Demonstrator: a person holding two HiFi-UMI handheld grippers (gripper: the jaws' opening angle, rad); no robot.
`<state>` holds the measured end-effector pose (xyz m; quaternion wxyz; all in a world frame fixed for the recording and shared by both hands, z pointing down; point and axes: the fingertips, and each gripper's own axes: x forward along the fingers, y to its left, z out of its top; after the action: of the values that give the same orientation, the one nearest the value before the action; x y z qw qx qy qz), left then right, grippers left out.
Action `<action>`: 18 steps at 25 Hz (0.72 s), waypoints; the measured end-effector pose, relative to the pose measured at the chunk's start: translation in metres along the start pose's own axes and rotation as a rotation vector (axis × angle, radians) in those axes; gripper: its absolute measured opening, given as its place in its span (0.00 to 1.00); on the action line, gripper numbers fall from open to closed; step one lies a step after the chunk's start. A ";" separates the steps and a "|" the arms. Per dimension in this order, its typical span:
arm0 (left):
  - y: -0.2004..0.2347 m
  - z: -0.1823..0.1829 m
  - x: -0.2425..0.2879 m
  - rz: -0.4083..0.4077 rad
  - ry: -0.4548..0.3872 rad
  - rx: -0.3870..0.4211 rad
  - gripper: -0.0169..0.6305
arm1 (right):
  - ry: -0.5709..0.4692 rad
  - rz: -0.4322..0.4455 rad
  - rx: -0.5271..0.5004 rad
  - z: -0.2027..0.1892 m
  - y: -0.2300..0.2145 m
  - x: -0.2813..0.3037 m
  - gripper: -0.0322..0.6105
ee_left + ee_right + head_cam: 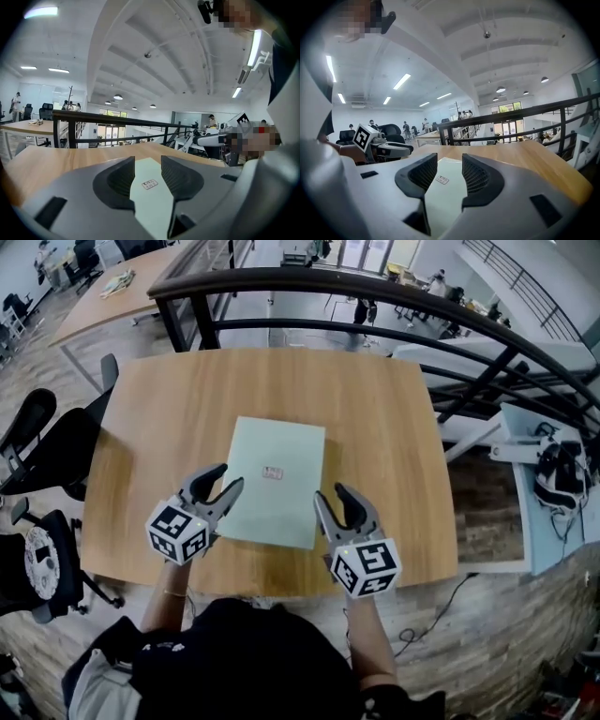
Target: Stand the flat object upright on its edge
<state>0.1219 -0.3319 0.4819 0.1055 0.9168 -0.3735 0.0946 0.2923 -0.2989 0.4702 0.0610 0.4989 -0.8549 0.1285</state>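
Head view: pale green board (277, 479) lies flat, table (375, 409) under it, bare wood showing on every side of the board; small label (273, 472) near the board's middle.

Left gripper (230, 476) sits at the board's near-left corner, right gripper (329, 493) at its near-right corner; both point across the board toward its far edge. Contact with the board can't be told.

Left gripper view: jaws stand partly apart, holding nothing; only the board (154, 201) and label (150, 184) show through the gap. The right gripper view shows the same: jaws apart and empty, board (445, 192) beyond them.

Handling, judged: the board looks thin, stiff, light and smooth-faced, so probably slippery; lying flush, it offers little edge to grab. Best hold is likely a pinch on the left and right side edges near the near corners, then tip it up about the far edge. Once upright it would be narrow-based and prone to fall, so both grippers should steady it before letting go.
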 end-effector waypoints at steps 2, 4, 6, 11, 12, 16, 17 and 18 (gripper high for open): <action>0.015 -0.009 0.010 0.019 0.030 -0.016 0.29 | 0.036 0.001 0.005 -0.007 -0.008 0.015 0.31; 0.030 -0.017 0.018 0.033 0.063 -0.034 0.32 | 0.062 0.000 0.013 -0.013 -0.015 0.029 0.32; 0.042 -0.026 0.024 0.043 0.089 -0.050 0.35 | 0.082 -0.001 0.029 -0.018 -0.021 0.042 0.32; 0.073 -0.043 0.038 0.061 0.115 -0.135 0.37 | 0.156 0.002 0.080 -0.040 -0.034 0.073 0.36; 0.078 -0.047 0.042 0.058 0.126 -0.150 0.37 | 0.173 0.004 0.094 -0.045 -0.036 0.078 0.37; 0.090 -0.067 0.058 0.030 0.203 -0.175 0.40 | 0.253 0.009 0.142 -0.066 -0.044 0.099 0.40; 0.093 -0.072 0.063 0.023 0.218 -0.184 0.40 | 0.272 0.006 0.152 -0.071 -0.048 0.103 0.41; 0.096 -0.076 0.067 0.017 0.228 -0.195 0.41 | 0.287 0.002 0.162 -0.075 -0.052 0.108 0.41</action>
<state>0.0941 -0.4232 0.5832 0.2351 0.8822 -0.3743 0.1622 0.2825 -0.3923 0.5755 0.1420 0.4778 -0.8248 0.2669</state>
